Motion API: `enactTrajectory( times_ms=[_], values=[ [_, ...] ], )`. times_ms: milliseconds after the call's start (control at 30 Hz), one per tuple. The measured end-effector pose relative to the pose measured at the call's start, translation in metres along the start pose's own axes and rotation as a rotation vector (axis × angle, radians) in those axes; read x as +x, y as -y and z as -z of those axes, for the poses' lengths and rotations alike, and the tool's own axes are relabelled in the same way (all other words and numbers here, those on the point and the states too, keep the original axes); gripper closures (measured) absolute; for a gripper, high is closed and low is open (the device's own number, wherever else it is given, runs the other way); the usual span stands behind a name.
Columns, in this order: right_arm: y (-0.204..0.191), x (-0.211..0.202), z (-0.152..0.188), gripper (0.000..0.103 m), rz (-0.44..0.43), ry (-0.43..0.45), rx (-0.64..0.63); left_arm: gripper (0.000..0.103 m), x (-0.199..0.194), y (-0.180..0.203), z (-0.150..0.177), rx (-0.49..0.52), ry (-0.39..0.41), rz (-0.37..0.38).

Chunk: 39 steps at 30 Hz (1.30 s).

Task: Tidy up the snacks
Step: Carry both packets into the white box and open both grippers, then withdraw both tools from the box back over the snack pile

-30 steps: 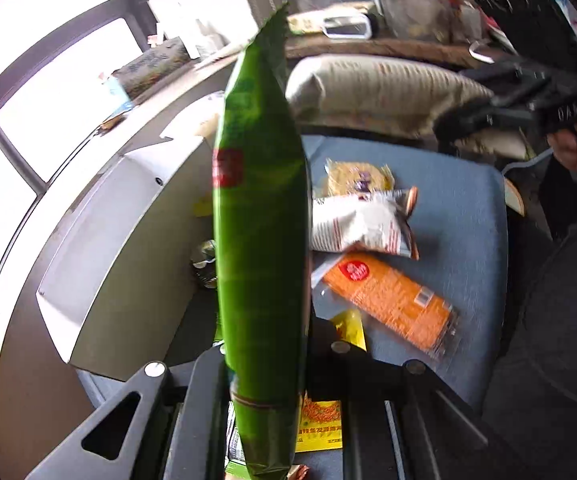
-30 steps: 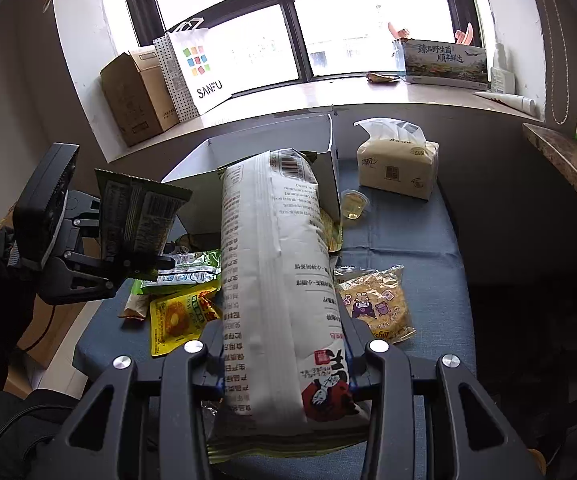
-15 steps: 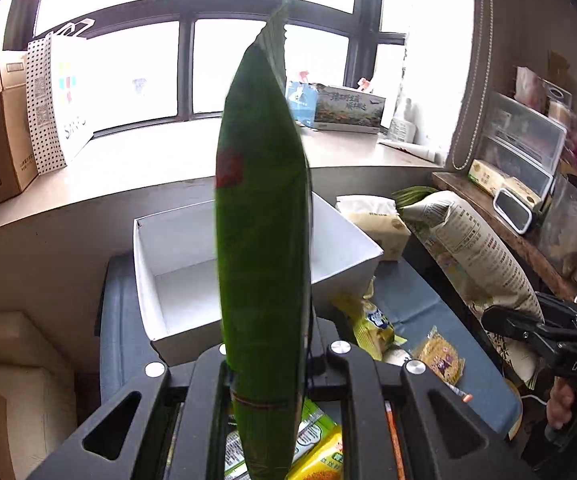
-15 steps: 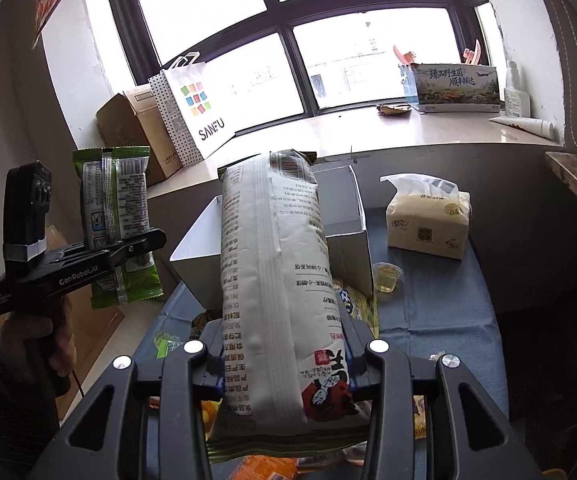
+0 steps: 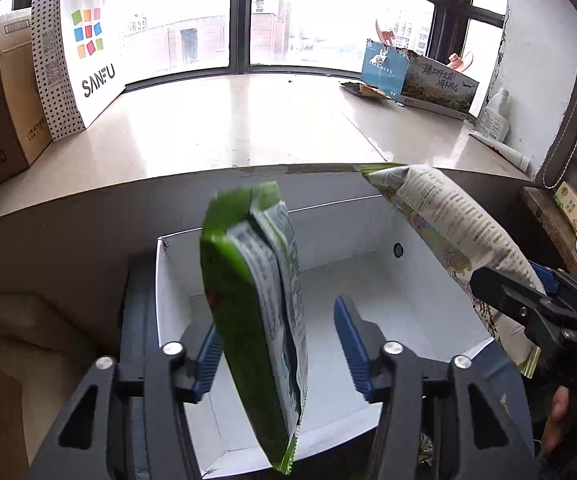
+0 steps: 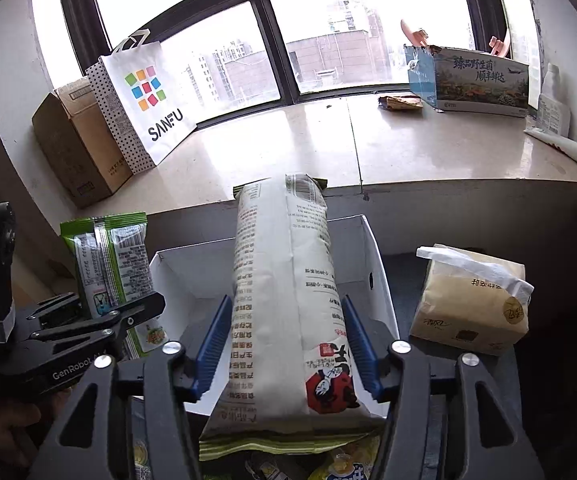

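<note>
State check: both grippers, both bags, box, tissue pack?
left gripper: open, jaws spread.
green bag: loose between the left jaws, tilted, above the white box.
right gripper: jaws flank the white bag; grip unclear.
white bag: upright.
white box: open-topped, visible floor bare.
tissue pack: open, tissue poking out.

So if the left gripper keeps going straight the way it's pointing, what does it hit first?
Probably the white box: the left gripper points down into its open inside, jaws spread, with the green snack bag loose between them. Depth is hard to judge, so floor or back wall is uncertain.
</note>
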State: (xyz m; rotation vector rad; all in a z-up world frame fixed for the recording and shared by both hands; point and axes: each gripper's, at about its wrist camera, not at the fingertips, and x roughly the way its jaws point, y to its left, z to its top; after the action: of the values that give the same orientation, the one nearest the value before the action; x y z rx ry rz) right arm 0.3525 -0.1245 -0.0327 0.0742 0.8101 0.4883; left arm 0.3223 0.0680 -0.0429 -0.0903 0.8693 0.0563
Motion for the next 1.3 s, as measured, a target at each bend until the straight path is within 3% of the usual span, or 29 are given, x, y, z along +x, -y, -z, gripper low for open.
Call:
enactTrajectory(
  times_ms=[33,67,300,433,567,700,800,967,1100,1300],
  values=[
    [0.003,0.002,0.0,0.0,0.003,0.0,0.02,0.002,-0.001,-0.002,-0.001,0.001,0.01,-0.001],
    [0.006,0.0,0.001,0.0,-0.006,0.024,0.029,0.0,-0.005,-0.003,0.002,-0.001,0.032,0.007],
    [0.012,-0.031,0.007,0.0,-0.009,0.116,0.033,0.0,-0.043,-0.013,0.021,-0.045,0.079,0.007],
    [0.006,-0.063,0.017,0.0,-0.045,0.205,-0.012,0.0,-0.079,-0.011,0.041,-0.03,0.143,0.051],
    [-0.005,-0.096,0.032,0.0,-0.097,0.214,-0.06,0.0,-0.115,-0.007,0.065,-0.043,0.198,0.149],
    [-0.014,-0.131,0.057,0.0,-0.132,0.234,-0.104,0.0,-0.144,0.001,0.089,-0.029,0.218,0.112],
    [-0.014,-0.158,0.078,0.0,-0.14,0.258,-0.131,0.0,-0.16,0.005,0.108,-0.025,0.218,0.127],
    [-0.003,-0.197,0.112,0.0,-0.125,0.277,-0.144,0.0,-0.187,0.006,0.142,-0.045,0.259,0.132],
    [0.012,-0.219,0.141,0.0,-0.098,0.271,-0.118,0.0,-0.201,0.004,0.166,-0.06,0.298,0.092],
    [0.036,-0.238,0.194,0.0,-0.008,0.246,-0.082,0.0,-0.202,0.003,0.2,-0.038,0.294,0.107]
  ],
)
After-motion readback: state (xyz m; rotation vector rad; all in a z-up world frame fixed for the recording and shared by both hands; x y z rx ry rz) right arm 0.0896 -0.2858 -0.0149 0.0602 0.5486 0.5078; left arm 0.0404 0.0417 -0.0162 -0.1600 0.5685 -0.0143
